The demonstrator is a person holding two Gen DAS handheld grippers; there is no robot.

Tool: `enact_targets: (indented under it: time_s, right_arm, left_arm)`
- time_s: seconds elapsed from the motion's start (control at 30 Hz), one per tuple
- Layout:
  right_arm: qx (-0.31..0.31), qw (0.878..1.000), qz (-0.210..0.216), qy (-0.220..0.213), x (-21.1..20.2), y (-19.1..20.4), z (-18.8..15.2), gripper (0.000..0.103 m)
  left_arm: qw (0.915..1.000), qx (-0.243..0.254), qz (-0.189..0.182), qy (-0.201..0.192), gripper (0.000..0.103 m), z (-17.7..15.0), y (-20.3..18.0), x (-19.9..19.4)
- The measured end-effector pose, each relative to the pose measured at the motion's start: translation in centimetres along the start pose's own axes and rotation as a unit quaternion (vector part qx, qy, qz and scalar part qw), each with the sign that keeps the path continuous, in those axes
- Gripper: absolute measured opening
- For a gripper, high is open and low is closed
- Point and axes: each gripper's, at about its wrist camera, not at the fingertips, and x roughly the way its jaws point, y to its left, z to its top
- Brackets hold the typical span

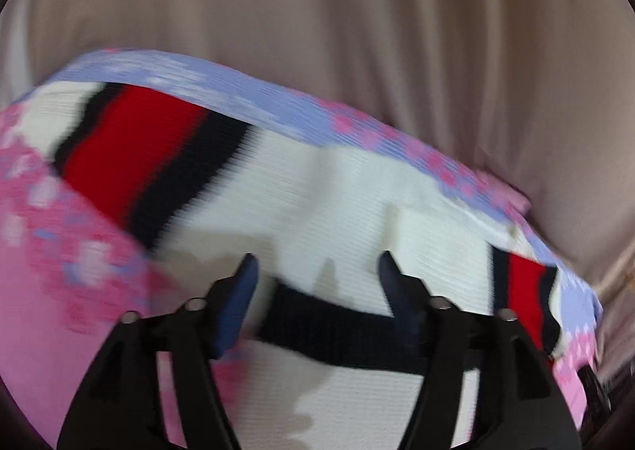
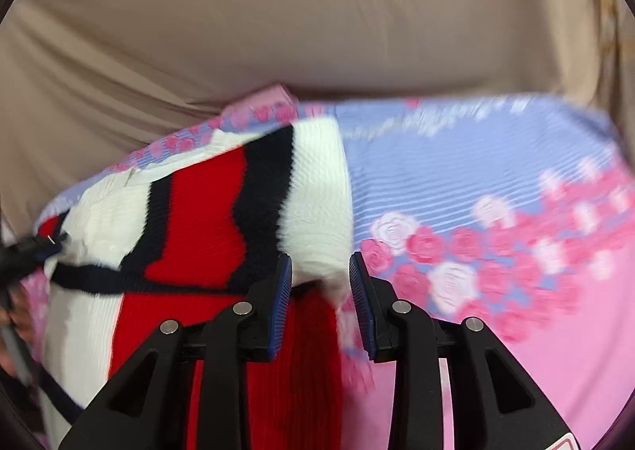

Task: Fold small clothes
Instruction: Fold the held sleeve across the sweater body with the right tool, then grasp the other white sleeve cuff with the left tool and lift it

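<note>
I see the striped sweater [image 1: 337,192] lying on the flowered blanket [image 2: 476,180]. My left claw [image 1: 315,267] hangs spread over it, gripping nothing. My right claw [image 2: 320,271] stands parted around its white edge.

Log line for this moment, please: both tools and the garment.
left tool: open, over sweater, nothing gripped | right tool: open, white sweater edge between jaws, not pinched | sweater: lying on floral sheet | fold: unfinished
</note>
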Motion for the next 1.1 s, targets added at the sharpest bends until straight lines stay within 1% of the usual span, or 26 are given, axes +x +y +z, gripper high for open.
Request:
enact_targets:
  time_s: [0.03,0.07,0.1,0.17,0.23,0.27,0.37,0.4,0.43,0.47,0.5,0.53,0.6,0.63,0.7,0.73,0.77,0.8,0.83,0.87,0.9,0.97,1.0,1.03,1.07,1.1]
  right_arm:
    - [-0.008,1.0,0.001,-0.004,-1.1,0.4,-0.6,0.039]
    - [-0.008,1.0,0.001,-0.004,-1.1,0.4,-0.6,0.046]
    - [-0.012,1.0,0.005,-0.006,-2.0,0.8,-1.5,0.048]
    - [-0.012,1.0,0.028,-0.002,-3.8,1.9,-3.8,0.05]
    - [-0.009,0.999,0.051,0.014,-4.5,3.2,-5.7,0.05]
    - [-0.009,0.998,0.057,0.021,-4.8,3.8,-6.6,0.05]
    - [-0.012,0.997,0.068,0.041,-5.2,5.7,-8.6,0.05]
    - [-0.014,0.996,0.072,0.046,-5.3,6.1,-9.0,0.05]
    - [-0.015,0.996,0.071,0.048,-5.4,6.7,-9.3,0.05]
    - [-0.015,0.996,0.071,0.051,-5.4,7.0,-9.5,0.05]
    - [-0.014,0.996,0.071,0.054,-5.4,7.3,-9.7,0.05]
    - [-0.01,0.996,0.07,0.056,-5.4,7.4,-9.7,0.05]
    - [-0.006,0.996,0.067,0.058,-5.3,7.4,-9.8,0.05]
    - [-0.004,0.996,0.063,0.058,-5.3,7.4,-9.8,0.05]
    - [0.004,0.997,0.059,0.052,-5.4,7.1,-9.8,0.05]
    - [0.009,0.997,0.058,0.049,-5.6,6.9,-9.8,0.05]
    - [0.012,0.997,0.057,0.047,-5.7,6.7,-9.7,0.05]
    - [0.016,0.997,0.056,0.045,-5.8,6.6,-9.7,0.05]
    - [0.018,0.997,0.057,0.043,-5.8,6.5,-9.6,0.05]
    - [0.019,0.997,0.058,0.042,-5.8,6.4,-9.6,0.05]
    - [0.019,0.997,0.057,0.041,-5.7,6.4,-9.5,0.05]
    - [0.02,0.997,0.059,0.036,-5.6,6.3,-9.2,0.05]
    - [0.021,0.997,0.061,0.031,-5.5,6.1,-9.0,0.05]
    - [0.021,0.998,0.061,0.027,-5.4,6.0,-8.7,0.05]
    - [0.021,0.998,0.062,0.023,-5.3,5.8,-8.4,0.053]
    - [0.02,0.998,0.063,0.019,-5.2,5.6,-8.1,0.055]
  left_arm:
    - [0.9996,-0.017,0.022,-0.011,0.078,0.8,2.7,-0.6]
    - [0.9978,-0.039,0.05,-0.019,0.08,1.7,5.5,-0.9]
    - [0.9954,-0.059,0.07,-0.025,0.08,2.4,8.0,-1.0]
    - [0.9869,-0.11,0.114,-0.03,0.08,4.1,13.8,-0.6]
    - [0.9789,-0.153,0.132,-0.029,0.08,5.3,18.5,0.1]
    - [0.9717,-0.181,0.148,-0.031,0.08,5.8,20.9,0.6]
    - [0.9632,-0.235,0.128,-0.029,0.078,6.7,24.8,2.1]
    - [0.962,-0.244,0.116,-0.039,0.077,7.0,25.5,2.4]
    - [0.9621,-0.242,0.117,-0.047,0.06,7.4,25.6,2.3]
    - [0.9648,-0.238,0.103,-0.043,0.047,7.8,25.5,2.7]
    - [0.9684,-0.237,0.072,-0.027,0.022,8.4,25.3,3.5]
    - [0.9685,-0.241,0.061,-0.016,0.008,8.8,25.4,3.6]
    - [0.9706,-0.23,0.065,-0.03,0.008,9.8,23.7,2.8]
    - [0.9748,-0.209,0.062,-0.044,0.007,10.7,22.5,1.7]
    - [0.9837,-0.155,0.044,-0.08,0.007,11.9,17.7,-1.6]
    - [0.9874,-0.123,0.029,-0.095,0.007,12.4,14.7,-3.1]
    - [0.9908,-0.082,0.008,-0.107,0.007,12.6,10.6,-4.9]
    - [0.9925,-0.049,-0.01,-0.112,0.007,12.6,7.5,-6.2]
    - [0.9925,-0.007,-0.037,-0.116,0.007,12.2,3.1,-7.5]
    - [0.9914,0.02,-0.055,-0.117,0.007,11.7,0.3,-8.3]
    - [0.9886,0.06,-0.08,-0.112,0.007,10.7,-4.0,-9.0]
    - [0.9813,0.117,-0.124,-0.09,0.008,7.8,-10.6,-9.1]
    - [0.9764,0.148,-0.144,-0.065,0.01,5.6,-14.4,-8.3]
    - [0.9728,0.167,-0.155,-0.043,0.013,3.8,-16.9,-7.2]
    - [0.9685,0.184,-0.168,-0.012,0.019,1.2,-19.6,-5.6]
    - [0.9667,0.19,-0.17,0.011,0.04,-0.7,-21.1,-4.1]
